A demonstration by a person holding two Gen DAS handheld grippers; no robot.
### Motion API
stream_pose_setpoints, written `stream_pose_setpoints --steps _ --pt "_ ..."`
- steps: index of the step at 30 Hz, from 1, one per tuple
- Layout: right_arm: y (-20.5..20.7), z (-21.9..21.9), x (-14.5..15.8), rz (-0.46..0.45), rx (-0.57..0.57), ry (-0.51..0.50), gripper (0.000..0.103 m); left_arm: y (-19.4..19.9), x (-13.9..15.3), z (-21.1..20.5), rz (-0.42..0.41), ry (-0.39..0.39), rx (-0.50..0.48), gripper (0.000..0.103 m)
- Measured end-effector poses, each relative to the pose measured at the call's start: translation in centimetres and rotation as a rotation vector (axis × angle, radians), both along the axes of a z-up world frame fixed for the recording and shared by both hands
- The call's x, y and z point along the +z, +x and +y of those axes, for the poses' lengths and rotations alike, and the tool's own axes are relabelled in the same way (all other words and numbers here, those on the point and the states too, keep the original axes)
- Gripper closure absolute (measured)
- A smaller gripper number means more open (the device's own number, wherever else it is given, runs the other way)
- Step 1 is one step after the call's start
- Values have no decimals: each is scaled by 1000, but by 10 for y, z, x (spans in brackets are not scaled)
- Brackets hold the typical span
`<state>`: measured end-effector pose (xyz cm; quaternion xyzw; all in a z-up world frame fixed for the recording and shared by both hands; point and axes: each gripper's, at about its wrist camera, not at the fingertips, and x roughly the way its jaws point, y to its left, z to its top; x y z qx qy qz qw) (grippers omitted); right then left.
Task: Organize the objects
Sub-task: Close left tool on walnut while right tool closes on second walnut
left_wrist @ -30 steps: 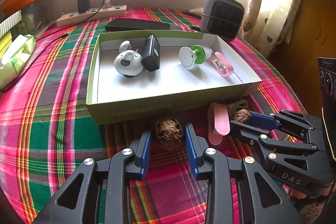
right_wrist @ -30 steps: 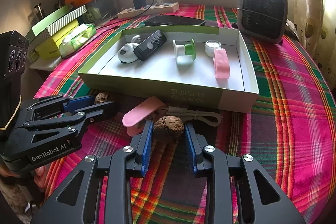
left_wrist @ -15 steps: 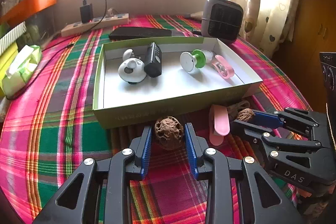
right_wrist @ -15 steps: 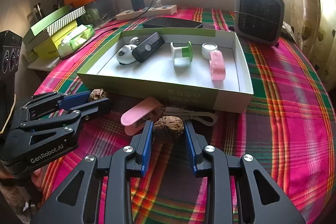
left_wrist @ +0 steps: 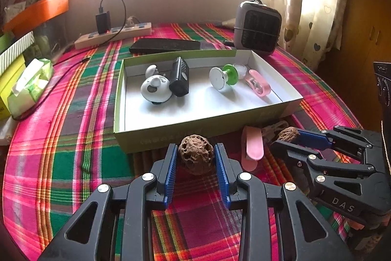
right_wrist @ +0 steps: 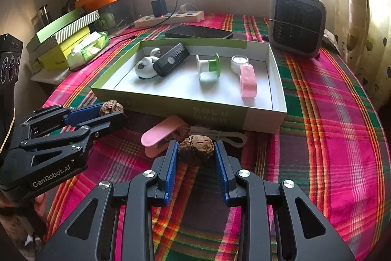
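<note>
my left gripper (left_wrist: 195,158) is closed on a wrinkled walnut (left_wrist: 196,153), its blue pads pressing both sides. my right gripper (right_wrist: 195,153) clamps a second walnut (right_wrist: 196,149) the same way. both nuts sit low over the plaid cloth (right_wrist: 342,138), just in front of the green box (right_wrist: 195,111). its near wall stands between my jaws and the white floor inside. between my two grippers lie a pink clip (right_wrist: 162,135) and a white cable (right_wrist: 220,135). inside the box: a black remote (right_wrist: 172,60), a green spool (right_wrist: 209,65), a pink case (right_wrist: 248,81). a grey heater (right_wrist: 297,22) stands behind.
</note>
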<state>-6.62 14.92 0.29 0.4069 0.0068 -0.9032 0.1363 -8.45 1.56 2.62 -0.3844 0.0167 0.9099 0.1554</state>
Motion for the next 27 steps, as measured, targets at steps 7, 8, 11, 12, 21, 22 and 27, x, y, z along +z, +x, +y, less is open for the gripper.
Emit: stream_pose_setpoints --steps 7,8,11,12,21,22,27 --pt "1 0 3 12 0 -8 72 2 3 -1 7 3 4 74" --pt "0 1 4 14 -1 -10 72 2 3 -2 9 5 5 74" --pt "1 1 6 18 -3 -16 72 3 6 -2 14 4 6 74" --pt "1 1 7 22 -4 -18 72 3 7 -2 15 5 4 74" --pt "3 3 16 49 -2 -32 72 3 14 -2 26 22 3 74" --pt "3 3 16 51 -3 -34 72 3 15 -2 28 23 4 74" --pt "3 4 17 55 -2 -37 72 3 15 0 29 26 0 74"
